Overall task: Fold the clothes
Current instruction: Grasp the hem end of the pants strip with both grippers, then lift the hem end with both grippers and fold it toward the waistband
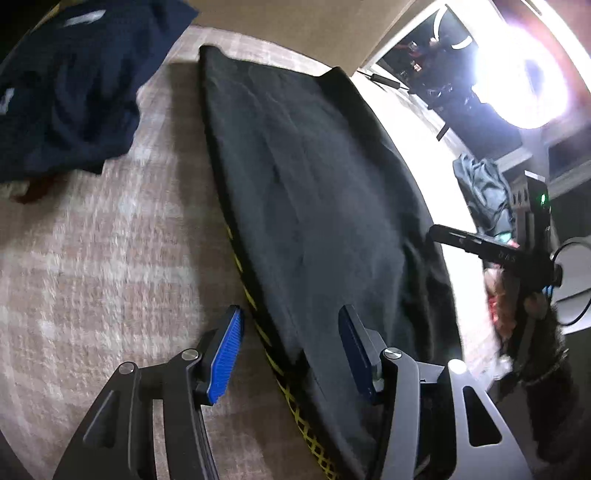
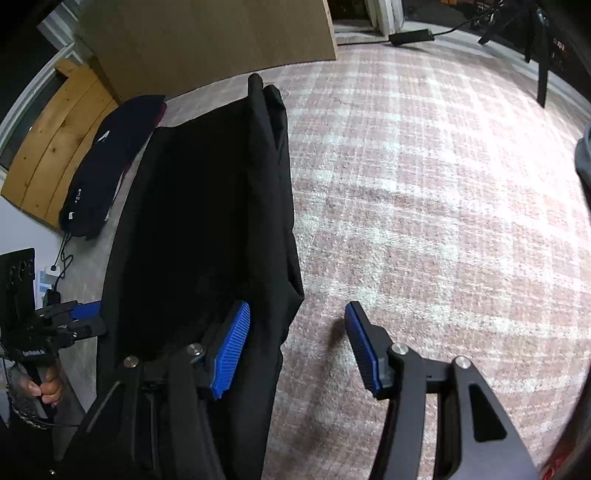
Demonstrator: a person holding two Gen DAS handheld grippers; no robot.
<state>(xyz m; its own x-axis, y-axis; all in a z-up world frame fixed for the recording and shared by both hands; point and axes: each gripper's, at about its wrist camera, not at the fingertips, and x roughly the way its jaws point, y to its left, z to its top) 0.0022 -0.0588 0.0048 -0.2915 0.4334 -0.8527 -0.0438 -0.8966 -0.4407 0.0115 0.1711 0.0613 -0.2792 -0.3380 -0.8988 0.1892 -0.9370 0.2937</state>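
A: Near field, L view: left claw [image 1: 291, 345] wide open, nothing held, straddling the near left edge of the black garment [image 1: 314, 206] w/ its yellow trim [image 1: 258, 325].
B: And R view?
A: Right claw [image 2: 297, 343] also wide open, empty; one pad over the garment's [image 2: 207, 206] right edge, the other over rug [image 2: 424, 184].
B: Step?
A: Garment lies long and flat on the rug; prob. set to grab both near corners for a lengthwise fold.
B: Next move needs?
A: Lower, close each claw on all layers, lift evenly, carry toward far end.
B: Beyond?
A: Navy clothes [image 1: 74, 85] near a board [image 2: 207, 33].
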